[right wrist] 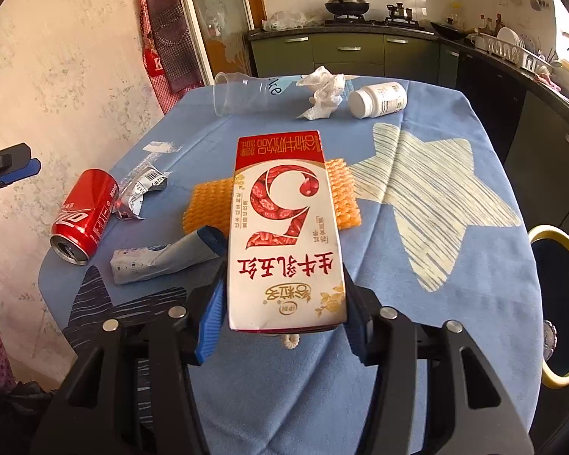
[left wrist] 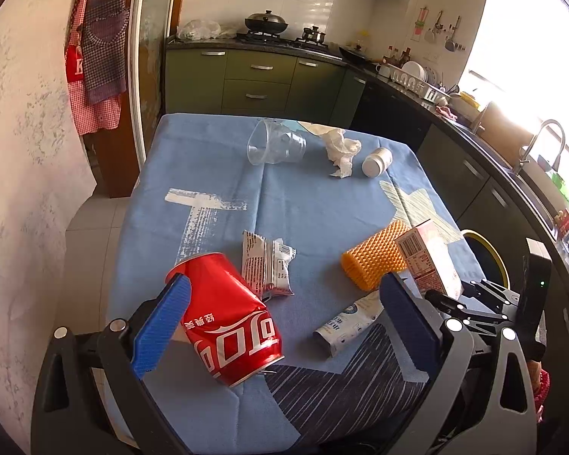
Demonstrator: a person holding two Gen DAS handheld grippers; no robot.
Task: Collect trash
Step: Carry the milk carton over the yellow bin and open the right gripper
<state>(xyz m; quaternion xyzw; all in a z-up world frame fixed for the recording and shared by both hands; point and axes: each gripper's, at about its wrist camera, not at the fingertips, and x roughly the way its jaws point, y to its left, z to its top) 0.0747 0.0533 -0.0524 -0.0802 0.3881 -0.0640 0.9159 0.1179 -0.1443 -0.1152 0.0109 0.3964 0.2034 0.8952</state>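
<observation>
The right gripper [right wrist: 284,303] has the carton [right wrist: 286,227] square between its blue pads, low centre of its view, both pads pressing the carton's narrow sides near the bottom end. That is a clamp on the short end, so the long body sticks out ahead, up the frame, over the orange mesh [right wrist: 205,204]. A sensible hold for carrying it off, I'd say: the bin [right wrist: 567,303] gapes at the right edge, just off the table [right wrist: 455,322].

Over to the left gripper [left wrist: 280,314]: jaws wide apart, nothing held. The can [left wrist: 227,318] lies on its side at lower centre, hard against the left pad [left wrist: 163,320] but well clear of the right one. It looks lined up to be next.

The rest waits scattered: wrapper [left wrist: 265,265] just above the can, tube [left wrist: 347,322] to its right, cup [left wrist: 275,148], tissue [left wrist: 341,151] and bottle [left wrist: 376,161] along the top of the cloth.
</observation>
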